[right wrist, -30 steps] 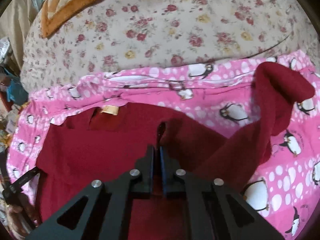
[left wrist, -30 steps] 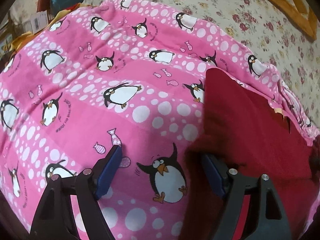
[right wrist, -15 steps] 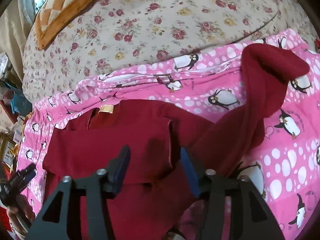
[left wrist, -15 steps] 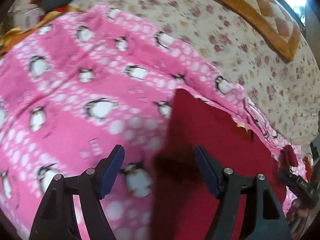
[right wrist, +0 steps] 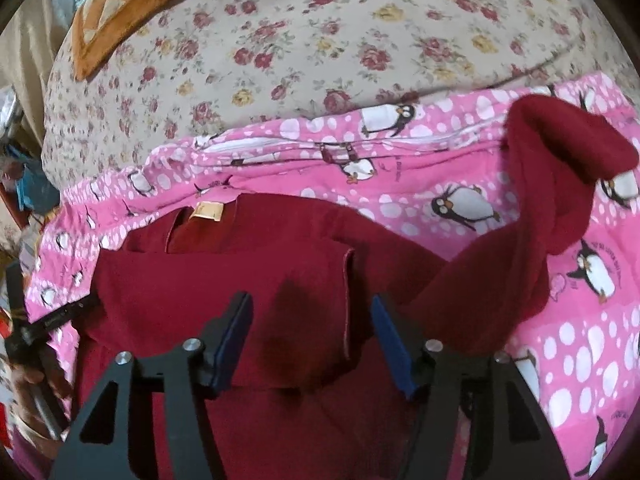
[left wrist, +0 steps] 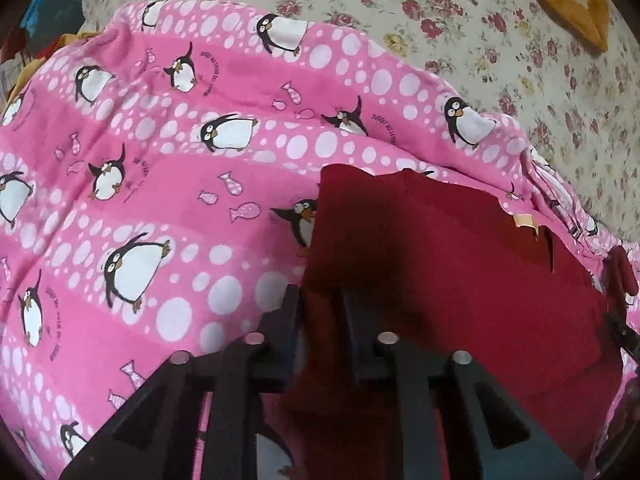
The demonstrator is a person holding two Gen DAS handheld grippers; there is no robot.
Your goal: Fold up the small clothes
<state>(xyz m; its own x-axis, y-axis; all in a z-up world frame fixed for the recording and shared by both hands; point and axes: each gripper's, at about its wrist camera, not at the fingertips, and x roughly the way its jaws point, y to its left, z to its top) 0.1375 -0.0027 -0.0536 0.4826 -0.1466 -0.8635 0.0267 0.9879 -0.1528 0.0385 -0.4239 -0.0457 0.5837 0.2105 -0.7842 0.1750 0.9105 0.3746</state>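
We see a dark red long-sleeved top (right wrist: 248,280) lying on a pink penguin-print blanket (left wrist: 168,184), which is spread over a bed with a cream floral sheet (right wrist: 320,52). In the right wrist view the top's body lies flat with its neckline toward the far edge of the blanket, and a tan neck label (right wrist: 208,211) shows at the collar. One sleeve is folded across the body, its cuff edge (right wrist: 347,292) running down the middle of the chest. The other sleeve (right wrist: 560,184) trails out to the right over the blanket, curving up into a bent hump near the blanket's zippered edge (right wrist: 304,146).

Our left gripper (left wrist: 322,320) has just been closing, and its jaws now stand pinched together on the left edge of the red top, where the fabric meets the pink blanket; a fold of red cloth rises between the fingers. In the right wrist view this gripper shows only as a dark bar at the top's left edge (right wrist: 56,316), with part of a hand (right wrist: 28,380) beside it.

Our right gripper (right wrist: 312,344) stands partly apart above the folded sleeve, its blue pads (right wrist: 390,340) on either side of the cuff edge and not pressing on the cloth; the jaws have just been narrowing from a wider spread.

An orange checked cushion (right wrist: 120,4) lies at the far corner of the bed, well apart from the top.
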